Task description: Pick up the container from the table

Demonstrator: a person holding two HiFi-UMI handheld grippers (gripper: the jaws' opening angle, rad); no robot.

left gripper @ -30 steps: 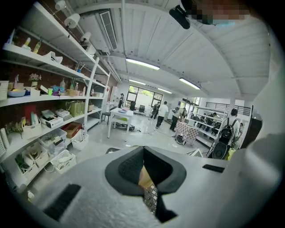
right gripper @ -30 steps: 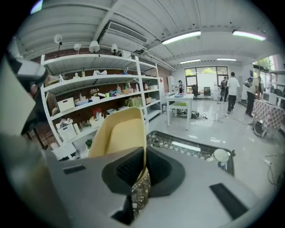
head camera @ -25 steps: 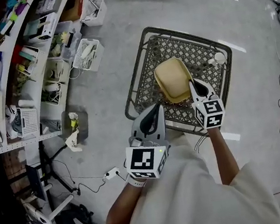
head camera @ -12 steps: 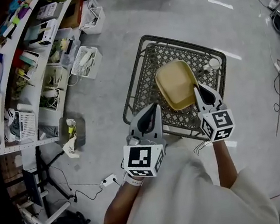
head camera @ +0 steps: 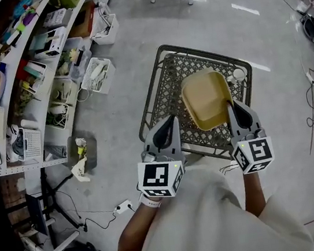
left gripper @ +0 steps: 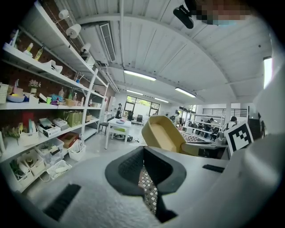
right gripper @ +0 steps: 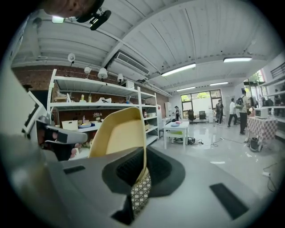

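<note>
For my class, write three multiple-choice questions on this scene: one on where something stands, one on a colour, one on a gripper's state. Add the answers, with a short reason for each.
1. On which side of the table do the shelves stand?
A. its left
B. its right
C. its near side

2. What colour is the container?
A. blue
B. pale yellow
C. red

3. How is the right gripper?
A. open and empty
B. shut on the container's rim
C. shut on nothing

Answers:
1 A: in the head view the shelves run along the left edge, left of the table.
2 B: the head view and both gripper views show it pale yellow.
3 B: the right gripper view shows the rim pinched between its jaws.
</note>
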